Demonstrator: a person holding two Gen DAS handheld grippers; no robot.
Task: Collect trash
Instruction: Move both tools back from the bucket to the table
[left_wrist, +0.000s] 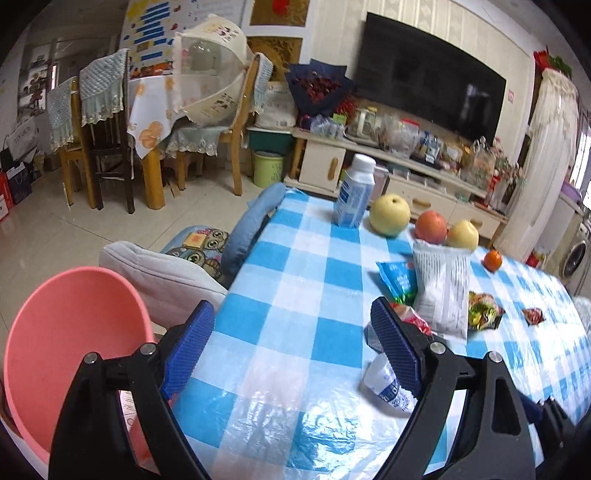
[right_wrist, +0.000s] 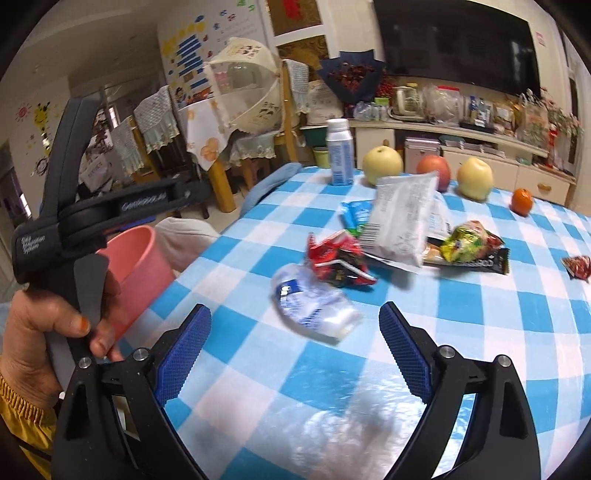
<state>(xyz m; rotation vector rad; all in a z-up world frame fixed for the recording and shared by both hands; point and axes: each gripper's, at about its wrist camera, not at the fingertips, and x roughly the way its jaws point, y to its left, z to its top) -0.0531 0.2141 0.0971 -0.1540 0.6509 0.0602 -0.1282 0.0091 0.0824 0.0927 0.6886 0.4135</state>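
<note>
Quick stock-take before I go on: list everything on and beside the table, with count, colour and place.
tablecloth: 1, blue-white check, covers table
bin: 1, pink, beside table's left edge
bottle: 1, white-blue, upright, far edge
pears: 2, yellow, far edge, either side of the apple
apple: 1, red, between the pears
orange: 1, right of the pears
white packet: 1, mid-table
blue wrapper: 1, left of white packet
red wrapper: 1, crumpled, centre
clear wrapper: 1, blue print, nearest the right gripper
yellow-green wrapper: 1, right of white packet
small red wrapper: 1, far right
left gripper: open, empty
right gripper: open, empty
left hand: holds left gripper
</note>
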